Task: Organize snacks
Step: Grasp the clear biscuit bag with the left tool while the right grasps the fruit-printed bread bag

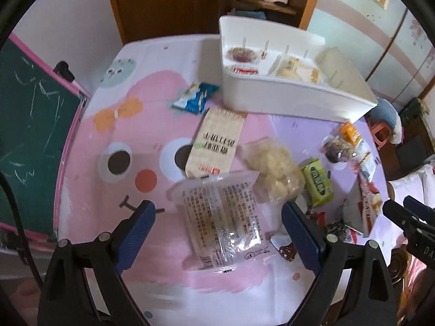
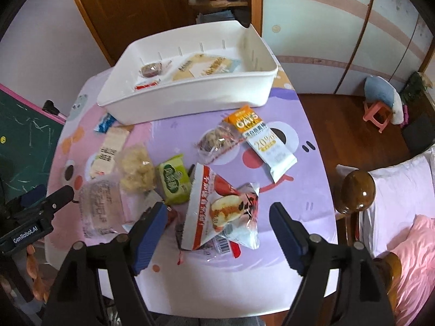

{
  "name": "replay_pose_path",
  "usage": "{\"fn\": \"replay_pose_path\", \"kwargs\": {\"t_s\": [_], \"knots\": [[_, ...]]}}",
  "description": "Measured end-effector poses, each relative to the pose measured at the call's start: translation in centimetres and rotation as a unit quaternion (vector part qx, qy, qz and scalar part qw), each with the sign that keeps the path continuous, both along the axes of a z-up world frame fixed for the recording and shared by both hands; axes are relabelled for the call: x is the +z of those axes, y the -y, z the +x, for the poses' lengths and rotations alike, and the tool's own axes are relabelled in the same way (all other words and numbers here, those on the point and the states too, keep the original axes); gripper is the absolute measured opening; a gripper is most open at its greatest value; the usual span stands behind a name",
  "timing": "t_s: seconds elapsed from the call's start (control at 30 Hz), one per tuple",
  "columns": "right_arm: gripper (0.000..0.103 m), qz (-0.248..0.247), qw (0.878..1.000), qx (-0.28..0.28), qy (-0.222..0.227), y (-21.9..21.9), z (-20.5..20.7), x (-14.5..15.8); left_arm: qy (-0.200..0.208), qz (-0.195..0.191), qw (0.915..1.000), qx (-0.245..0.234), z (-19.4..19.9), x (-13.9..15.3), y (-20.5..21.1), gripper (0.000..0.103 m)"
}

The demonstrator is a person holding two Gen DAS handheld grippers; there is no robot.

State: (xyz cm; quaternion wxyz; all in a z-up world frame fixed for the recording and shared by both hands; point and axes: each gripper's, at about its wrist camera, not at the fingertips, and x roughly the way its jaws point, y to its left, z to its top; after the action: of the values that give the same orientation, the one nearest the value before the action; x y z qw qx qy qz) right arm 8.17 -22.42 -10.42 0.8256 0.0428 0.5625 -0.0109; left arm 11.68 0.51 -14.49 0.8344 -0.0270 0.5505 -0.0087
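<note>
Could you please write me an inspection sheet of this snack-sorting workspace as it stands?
Surface: table under a pink and purple cartoon cloth.
Job's things: white bin at the far edge, a few snacks inside; clear wrapped pastry, green packet and red-and-white bag among those loose on the cloth.
Clutter: nothing seen.
Grippers: left hand-held gripper open over the pastry; right hand-held gripper open over the bag.
Cables: dark cable at left.
Surroundings: chalkboard, wooden door, bed.

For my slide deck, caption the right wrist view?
Open right gripper above a red-and-white snack bag, white bin beyond.
</note>
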Motion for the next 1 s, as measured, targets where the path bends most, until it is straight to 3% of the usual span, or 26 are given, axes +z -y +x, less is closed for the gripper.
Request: {"fn": "replay_pose_path", "kwargs": {"t_s": [0.3, 0.57, 1.0], "knots": [[0.082, -0.034, 0.999, -0.011, -0.025, -0.1, 0.2, -3.5, -0.046, -0.003, 0.9985, 0.027, 1.0, -4.6, 0.4, 0.093], [0.083, -0.047, 0.998, -0.016, -0.044, -0.3, 0.7, -5.9, -0.060, 0.012, 0.9975, 0.034, 1.8, -6.9, 0.8, 0.093], [0.086, -0.016, 0.997, -0.024, -0.077, 0.4, 1.5, -8.4, -0.089, 0.021, 0.9956, 0.022, 2.9, -9.3, 1.0, 0.093]]}}
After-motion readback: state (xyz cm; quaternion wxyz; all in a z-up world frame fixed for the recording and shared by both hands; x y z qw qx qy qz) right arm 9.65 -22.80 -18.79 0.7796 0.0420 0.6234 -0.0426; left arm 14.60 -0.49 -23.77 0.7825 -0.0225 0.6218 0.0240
